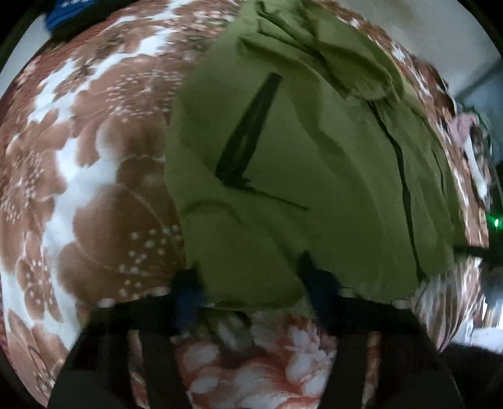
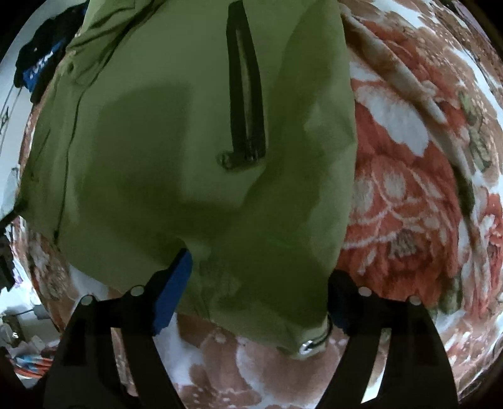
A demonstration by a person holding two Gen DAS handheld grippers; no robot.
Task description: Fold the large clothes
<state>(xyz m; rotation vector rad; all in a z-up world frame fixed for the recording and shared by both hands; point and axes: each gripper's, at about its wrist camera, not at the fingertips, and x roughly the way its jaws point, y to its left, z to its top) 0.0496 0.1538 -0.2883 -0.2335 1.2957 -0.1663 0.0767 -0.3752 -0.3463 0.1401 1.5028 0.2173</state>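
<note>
A large olive-green jacket (image 1: 298,157) with black zip pockets (image 1: 248,132) lies spread on a floral bedspread (image 1: 94,188). My left gripper (image 1: 251,277) points down at its near hem. The hem sits between the two blurred black fingers, which stand apart, so I read it as open. In the right wrist view the same jacket (image 2: 157,141) fills the middle. My right gripper (image 2: 261,267) straddles the hem corner, its blue pads against bunched cloth on both sides. A drawcord toggle (image 2: 306,346) hangs at that corner.
The bedspread (image 2: 408,188) runs right in orange and white. A dark blue garment (image 2: 41,63) lies at the far left edge, also the top left in the left wrist view (image 1: 63,12). Pink cloth (image 1: 468,126) sits at the bed's right edge.
</note>
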